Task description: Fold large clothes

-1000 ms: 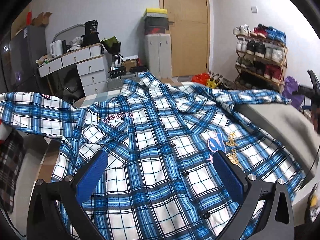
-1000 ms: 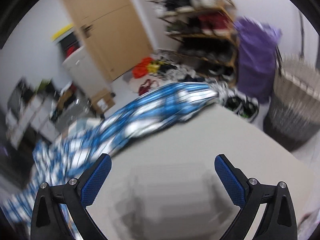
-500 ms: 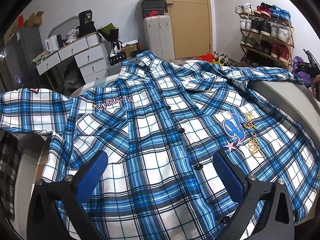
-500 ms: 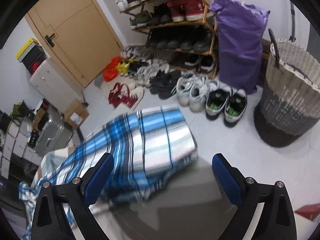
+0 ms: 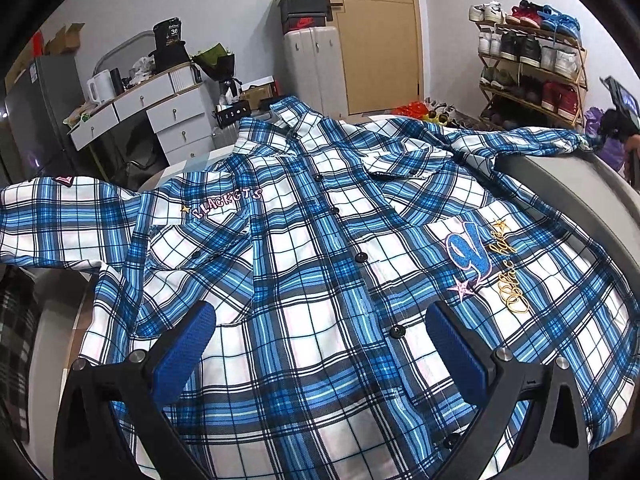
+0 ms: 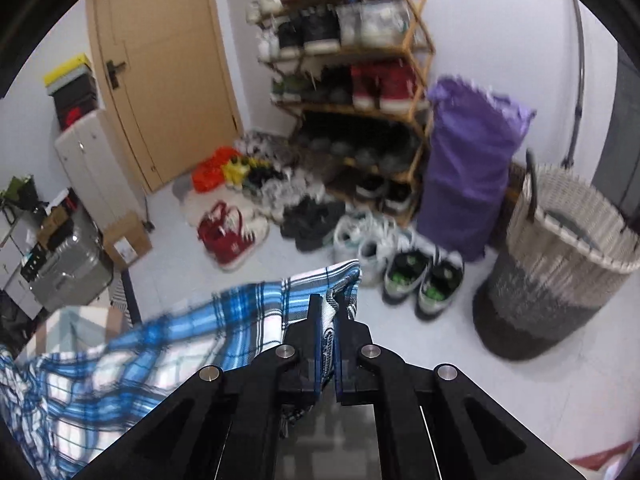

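A large blue and white plaid shirt (image 5: pixel 304 264) lies face up and spread out on a grey table (image 5: pixel 568 184), collar toward the far side. My left gripper (image 5: pixel 320 340) is open and hovers over the shirt's lower front, near the button placket. My right gripper (image 6: pixel 328 308) is shut on the end of the shirt's sleeve (image 6: pixel 256 312) at the table's far right edge. The right gripper also shows in the left wrist view (image 5: pixel 618 120), at the sleeve's cuff.
A shoe rack (image 6: pixel 352 80) and loose shoes (image 6: pixel 420 276) stand beyond the table, with a purple bag (image 6: pixel 468 168) and a wicker basket (image 6: pixel 560 264). A wooden door (image 5: pixel 376 32), white drawers (image 5: pixel 148 116) and a suitcase (image 6: pixel 68 268) line the far wall.
My right gripper has closed on the sleeve's cuff; it was open half a second ago. My left gripper has come lower and closer over the shirt front, still open.
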{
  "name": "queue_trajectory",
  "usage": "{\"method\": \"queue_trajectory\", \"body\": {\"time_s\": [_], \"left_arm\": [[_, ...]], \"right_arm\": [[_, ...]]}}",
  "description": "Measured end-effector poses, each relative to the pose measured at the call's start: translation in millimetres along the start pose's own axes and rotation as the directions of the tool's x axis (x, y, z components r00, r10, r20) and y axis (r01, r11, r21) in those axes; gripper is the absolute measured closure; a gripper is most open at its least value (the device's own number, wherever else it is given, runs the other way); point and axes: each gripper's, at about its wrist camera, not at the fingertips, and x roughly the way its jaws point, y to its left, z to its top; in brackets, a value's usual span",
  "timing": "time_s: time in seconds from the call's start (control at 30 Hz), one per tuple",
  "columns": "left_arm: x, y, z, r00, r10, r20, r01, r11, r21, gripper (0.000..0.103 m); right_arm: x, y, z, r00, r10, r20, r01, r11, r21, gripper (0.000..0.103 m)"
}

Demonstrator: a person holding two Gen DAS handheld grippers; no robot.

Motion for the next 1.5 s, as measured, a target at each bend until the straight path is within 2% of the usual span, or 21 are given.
{"method": "queue_trajectory", "body": {"time_s": [0.17,0.27,0.33,0.4,0.47,0.6,0.7,0.77,0.8,0.83,0.97,1.0,1.1,1.13,1.17,1.2,1.23,1.27,1.33,1.4,1.5], "left_arm": [[-11,6,-3,0.996,0.045,0.076,-0.049,0.998,0.045,0.001],[-18,19,-5,0.993,0.056,0.103,-0.060,0.998,0.036,0.001],[-24,31,-4,0.991,0.053,0.120,-0.054,0.999,0.004,0.001],[-28,39,-2,0.990,0.055,0.132,-0.053,0.998,-0.019,0.001],[-34,51,-2,0.986,0.059,0.155,-0.053,0.998,-0.043,0.001],[-47,67,-6,0.977,0.087,0.197,-0.074,0.995,-0.072,0.001],[-56,86,-9,0.968,0.113,0.226,-0.087,0.989,-0.119,0.001],[-63,101,-12,0.964,0.119,0.237,-0.080,0.983,-0.168,0.001],[-66,108,-13,0.963,0.113,0.245,-0.064,0.978,-0.196,0.001],[-69,114,-13,0.961,0.106,0.256,-0.049,0.974,-0.221,0.001],[-77,126,-13,0.951,0.111,0.287,-0.029,0.961,-0.275,0.001],[-78,126,-13,0.950,0.107,0.293,-0.022,0.959,-0.281,0.001],[-81,125,-14,0.944,0.101,0.314,-0.008,0.959,-0.285,0.001],[-81,125,-14,0.942,0.096,0.321,-0.001,0.959,-0.284,0.001],[-83,125,-15,0.940,0.092,0.329,0.004,0.960,-0.281,0.001],[-84,126,-15,0.937,0.091,0.336,0.006,0.961,-0.276,0.001],[-85,125,-15,0.935,0.092,0.343,0.005,0.962,-0.272,0.001],[-85,125,-15,0.933,0.092,0.348,0.005,0.963,-0.268,0.001],[-85,126,-15,0.931,0.091,0.352,0.006,0.964,-0.265,0.001],[-84,129,-17,0.932,0.090,0.352,0.007,0.964,-0.264,0.001],[-81,131,-17,0.938,0.085,0.336,0.008,0.964,-0.267,0.001]], "right_arm": [[-46,38,30,0.995,0.036,0.098,-0.030,0.997,-0.069,0.099],[-87,79,46,0.979,0.110,0.170,-0.086,0.986,-0.141,0.099],[-123,118,54,0.955,0.209,0.208,-0.168,0.965,-0.199,0.099],[-155,153,52,0.919,0.319,0.233,-0.253,0.928,-0.275,0.099],[-192,205,40,0.867,0.441,0.230,-0.335,0.860,-0.385,0.099],[-234,308,-5,0.801,0.586,0.120,-0.458,0.729,-0.508,0.099],[-247,390,-59,0.742,0.670,-0.027,-0.575,0.615,-0.540,0.099],[-243,447,-108,0.694,0.701,-0.168,-0.665,0.532,-0.524,0.099],[-239,464,-129,0.675,0.709,-0.206,-0.693,0.511,-0.509,0.099],[-231,493,-161,0.636,0.717,-0.286,-0.746,0.475,-0.467,0.099],[-195,556,-255,0.527,0.691,-0.495,-0.850,0.435,-0.298,0.097],[-185,568,-282,0.492,0.690,-0.531,-0.869,0.427,-0.251,0.095],[-157,583,-332,0.404,0.665,-0.628,-0.897,0.423,-0.129,0.091],[-150,584,-344,0.366,0.669,-0.647,-0.902,0.426,-0.069,0.089],[-145,583,-351,0.319,0.678,-0.662,-0.909,0.417,-0.011,0.078],[-140,582,-355,0.289,0.679,-0.675,-0.909,0.417,0.031,0.053],[-137,576,-358,0.259,0.685,-0.681,-0.905,0.419,0.078,0.042],[-139,571,-359,0.244,0.703,-0.668,-0.907,0.410,0.100,0.033],[-146,546,-343,0.205,0.746,-0.634,-0.925,0.359,0.122,0.025],[-154,517,-327,0.200,0.772,-0.604,-0.933,0.338,0.123,0.011],[-167,476,-305,0.242,0.806,-0.541,-0.931,0.350,0.105,0.003]]}}
